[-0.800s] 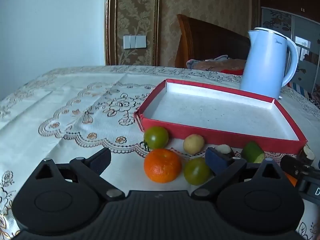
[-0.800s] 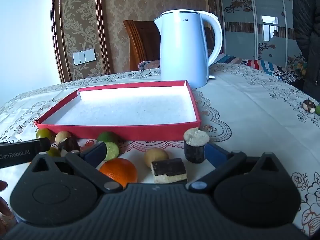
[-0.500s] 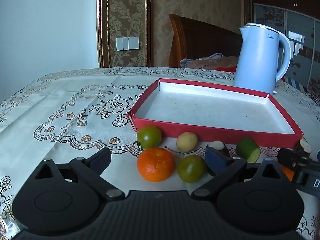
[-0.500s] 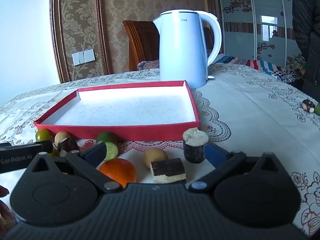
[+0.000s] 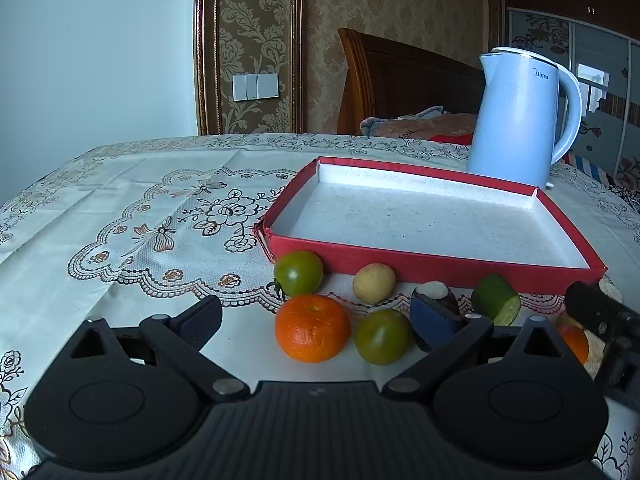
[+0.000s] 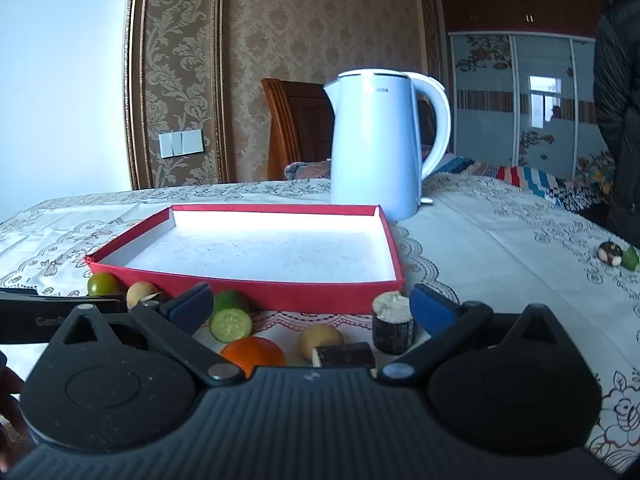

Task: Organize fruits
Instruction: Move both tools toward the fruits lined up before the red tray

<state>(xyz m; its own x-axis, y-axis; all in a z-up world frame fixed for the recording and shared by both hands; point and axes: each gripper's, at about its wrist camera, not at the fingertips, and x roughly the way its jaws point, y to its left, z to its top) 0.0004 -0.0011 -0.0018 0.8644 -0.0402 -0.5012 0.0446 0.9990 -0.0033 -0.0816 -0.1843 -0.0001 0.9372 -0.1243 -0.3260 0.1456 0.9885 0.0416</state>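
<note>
While I held both tools low over the worktop [image 5: 120, 208], the left gripper [image 5: 316, 322] had its fingers [image 5: 200, 318] spread wide with nothing pressed between them; the orange [image 5: 312, 328] and a green tomato [image 5: 382, 336] sat on the cloth in the gap, apart from both pads. Right behind the right-hand pad of that gripper I saw a dark piece with a white cut face [image 5: 434, 292], then a cut green fruit [image 5: 496, 298] beside it. Further back lay a second green tomato [image 5: 298, 272] and a small pale yellow fruit [image 5: 374, 283], both just in front of the near wall of the red tray [image 5: 432, 268], whose white floor held nothing.

The right gripper [image 6: 312, 308] was likewise wide, its fingers [image 6: 432, 308] closed on nothing. In that view a dark cylinder with a pale top [image 6: 392, 322] stood just beside the right pad, and a cut green fruit [image 6: 230, 318] lay just beside the left pad. Nearer me, partly hidden by the tool body, were a second orange [image 6: 254, 354], a pale round fruit [image 6: 320, 340] and a dark block with a pale layer [image 6: 344, 354]. All of this sat on the cloth in front of the tray, none inside it.

Beyond the tray stood a pale blue kettle [image 6: 376, 144], and behind it a wooden chair [image 6: 296, 128]. At the far right of the worktop I made out two small pieces [image 6: 618, 256] well apart from the rest, with a person in a dark jacket [image 6: 620, 100] at that edge
</note>
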